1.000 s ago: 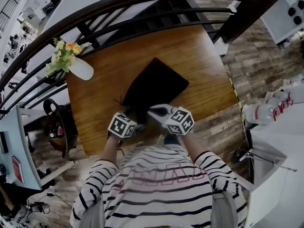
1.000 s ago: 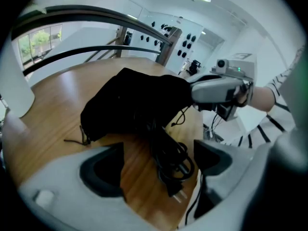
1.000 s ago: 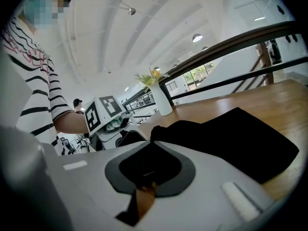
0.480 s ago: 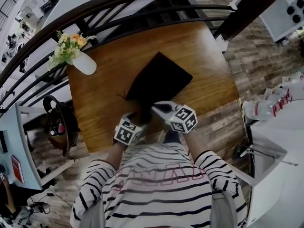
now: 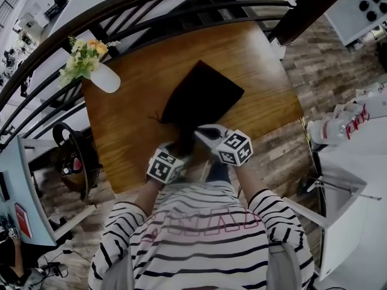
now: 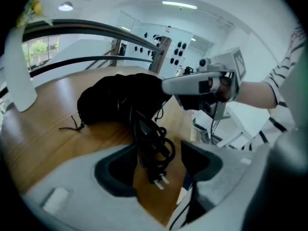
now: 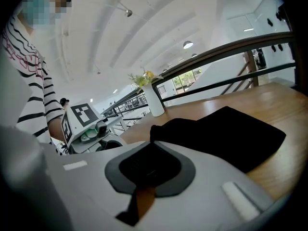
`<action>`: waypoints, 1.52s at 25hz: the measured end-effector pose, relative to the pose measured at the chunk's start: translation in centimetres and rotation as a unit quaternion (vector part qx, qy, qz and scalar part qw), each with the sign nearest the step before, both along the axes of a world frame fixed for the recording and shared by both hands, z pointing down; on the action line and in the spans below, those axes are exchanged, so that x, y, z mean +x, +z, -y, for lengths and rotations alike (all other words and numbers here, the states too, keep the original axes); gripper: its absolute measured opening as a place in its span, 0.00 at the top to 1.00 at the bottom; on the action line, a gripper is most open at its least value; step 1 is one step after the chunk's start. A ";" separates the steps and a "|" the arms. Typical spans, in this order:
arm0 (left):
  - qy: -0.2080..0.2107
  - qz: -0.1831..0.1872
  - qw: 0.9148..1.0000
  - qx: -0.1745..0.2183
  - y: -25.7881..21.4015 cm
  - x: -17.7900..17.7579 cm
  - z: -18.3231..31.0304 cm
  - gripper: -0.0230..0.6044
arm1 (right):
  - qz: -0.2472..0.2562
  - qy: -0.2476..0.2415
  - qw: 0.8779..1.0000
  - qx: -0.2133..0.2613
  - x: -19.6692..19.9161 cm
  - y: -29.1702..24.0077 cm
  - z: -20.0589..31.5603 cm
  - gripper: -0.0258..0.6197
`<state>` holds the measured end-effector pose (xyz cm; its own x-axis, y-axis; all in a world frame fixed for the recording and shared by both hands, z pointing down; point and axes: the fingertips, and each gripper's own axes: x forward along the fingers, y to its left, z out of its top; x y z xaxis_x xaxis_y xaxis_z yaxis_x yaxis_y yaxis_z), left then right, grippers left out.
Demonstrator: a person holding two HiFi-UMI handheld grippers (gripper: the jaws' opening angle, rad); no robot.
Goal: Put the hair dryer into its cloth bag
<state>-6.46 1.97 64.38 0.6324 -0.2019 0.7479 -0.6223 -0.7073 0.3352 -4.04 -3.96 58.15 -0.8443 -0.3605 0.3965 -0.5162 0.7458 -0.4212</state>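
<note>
the step in hand is judged to be the tucking of the loose power cord (image 6: 144,129) into the cloth bag (image 5: 202,98), and it is best done if the whole coil is gathered rather than a single loop. the plug (image 6: 159,181) should be kept from catching on the rim, and the mouth should be lifted and kept wide while the bundle is pushed in. the drawstring (image 6: 72,124) trailing beside the bag is better left out of the grip. the bag is laid on the wooden table (image 5: 133,125) with its mouth turned toward the person. the hair dryer itself is not to be seen; from the bulge at the bag's near end it is taken to be inside already, with only the coiled cord and plug spilled out of the mouth onto the table. the left gripper (image 6: 159,148) is held steeply down over that coil, and its jaws have just been closing. the cord stands between them, close against one pad, yet bare wood is seen before the other pad, so nothing is pinched so far. the right gripper (image 7: 150,150) is closed, its tips set at the rim of the bag's mouth just beside the left gripper, where a fold of black cloth appears to be held.
</note>
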 end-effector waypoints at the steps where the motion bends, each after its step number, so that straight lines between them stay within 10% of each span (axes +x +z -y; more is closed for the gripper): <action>1: 0.001 0.000 1.000 -0.003 0.1 0.1 -0.3 0.50 | 0.000 0.002 1.000 0.001 0.0 -0.1 0.0 0.94; 38: -0.081 -0.037 0.996 -0.008 1.1 2.8 6.5 0.56 | 0.011 -0.015 1.000 0.001 0.2 -1.1 -2.8 0.94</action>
<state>-3.61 -4.54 65.43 0.6460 -0.2936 0.7046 -0.7006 -0.5944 0.3947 -3.79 -1.21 57.02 -0.8631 -0.3356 0.3773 -0.4842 0.7620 -0.4299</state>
